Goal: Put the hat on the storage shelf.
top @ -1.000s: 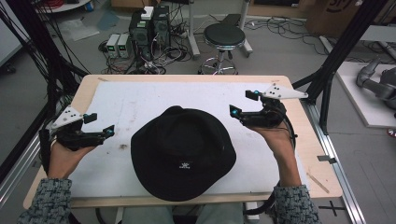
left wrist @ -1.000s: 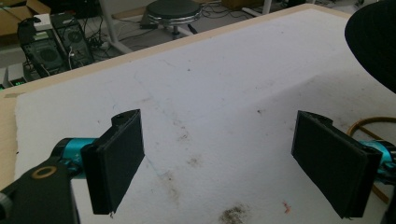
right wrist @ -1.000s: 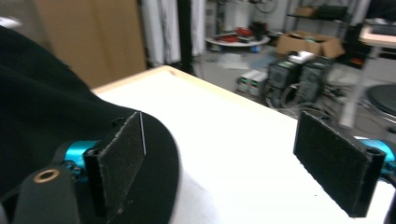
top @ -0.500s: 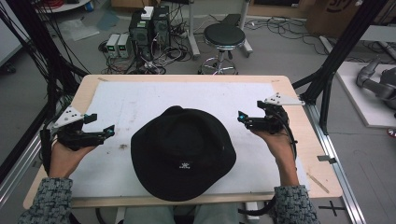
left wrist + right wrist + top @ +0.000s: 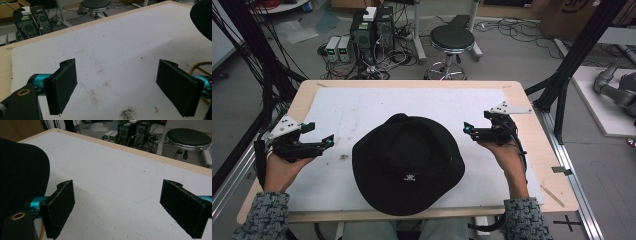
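Observation:
A black brimmed hat [image 5: 407, 165] lies crown up on the white mat [image 5: 412, 102], near the table's front edge. My left gripper [image 5: 321, 133] hovers left of the hat, apart from the brim, and is open with nothing between its pads [image 5: 62, 87]. The hat's brim [image 5: 202, 17] shows at the upper right of the left gripper view. My right gripper [image 5: 477, 122] sits just right of the hat, open and empty, with its pads [image 5: 183, 207] wide apart over bare mat. In the right gripper view the hat [image 5: 20, 175] lies close to the left jaw.
The mat covers a wooden table [image 5: 532, 150] and has brown stains [image 5: 343, 157] by the left gripper. Beyond the far edge stand a round stool [image 5: 453, 37] and computer boxes [image 5: 372, 27] amid cables. Black frame posts [image 5: 562, 75] rise at both sides.
My right gripper has come down and a little nearer the person, staying open beside the hat's brim. The left gripper and the hat have barely moved.

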### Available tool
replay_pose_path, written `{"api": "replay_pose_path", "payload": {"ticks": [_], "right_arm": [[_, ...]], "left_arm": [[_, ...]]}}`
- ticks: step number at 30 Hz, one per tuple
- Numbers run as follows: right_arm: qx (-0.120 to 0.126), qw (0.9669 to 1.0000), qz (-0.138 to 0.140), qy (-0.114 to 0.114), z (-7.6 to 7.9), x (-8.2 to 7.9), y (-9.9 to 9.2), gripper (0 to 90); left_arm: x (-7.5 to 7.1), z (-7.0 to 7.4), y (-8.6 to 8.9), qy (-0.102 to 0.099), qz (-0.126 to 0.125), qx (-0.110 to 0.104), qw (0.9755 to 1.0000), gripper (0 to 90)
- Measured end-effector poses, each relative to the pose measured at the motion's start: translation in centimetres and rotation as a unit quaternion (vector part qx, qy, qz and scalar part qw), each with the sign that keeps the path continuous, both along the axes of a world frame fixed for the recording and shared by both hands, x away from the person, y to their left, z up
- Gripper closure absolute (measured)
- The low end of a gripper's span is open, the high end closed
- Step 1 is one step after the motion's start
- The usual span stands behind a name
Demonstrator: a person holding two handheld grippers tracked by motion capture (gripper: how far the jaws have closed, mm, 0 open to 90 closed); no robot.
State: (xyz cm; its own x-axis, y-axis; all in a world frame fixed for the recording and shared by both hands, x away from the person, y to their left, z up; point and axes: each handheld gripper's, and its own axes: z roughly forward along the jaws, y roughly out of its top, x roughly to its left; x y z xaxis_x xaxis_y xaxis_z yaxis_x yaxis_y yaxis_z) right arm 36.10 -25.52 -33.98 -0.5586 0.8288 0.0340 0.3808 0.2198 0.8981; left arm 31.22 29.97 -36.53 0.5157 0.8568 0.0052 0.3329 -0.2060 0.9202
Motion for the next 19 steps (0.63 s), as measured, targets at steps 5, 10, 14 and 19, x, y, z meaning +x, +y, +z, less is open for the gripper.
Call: {"api": "replay_pose_path", "payload": {"ticks": [5, 10, 14, 19], "right_arm": [[0.002, 1.0000, -0.002, 0.004, -0.16, 0.10, -0.20, 12.5], [0.002, 1.0000, -0.004, 0.005, -0.27, 0.06, -0.42, 12.4], [0.005, 1.0000, -0.005, 0.002, -0.19, -0.04, -0.56, 12.5], [0.003, 1.0000, -0.006, 0.002, -0.19, -0.10, -0.58, 12.5]], "left_arm": [[-0.03, 0.02, 0.07, 0.001, 0.001, -0.002, 1.0000, 17.2], [0.04, 0.06, -0.10, 0.000, -0.001, -0.001, 1.0000, 17.2], [0.05, 0.08, -0.20, 0.000, -0.002, -0.001, 1.0000, 17.2], [0.07, 0.06, -0.12, -0.001, 0.001, -0.002, 1.0000, 17.2]]}}
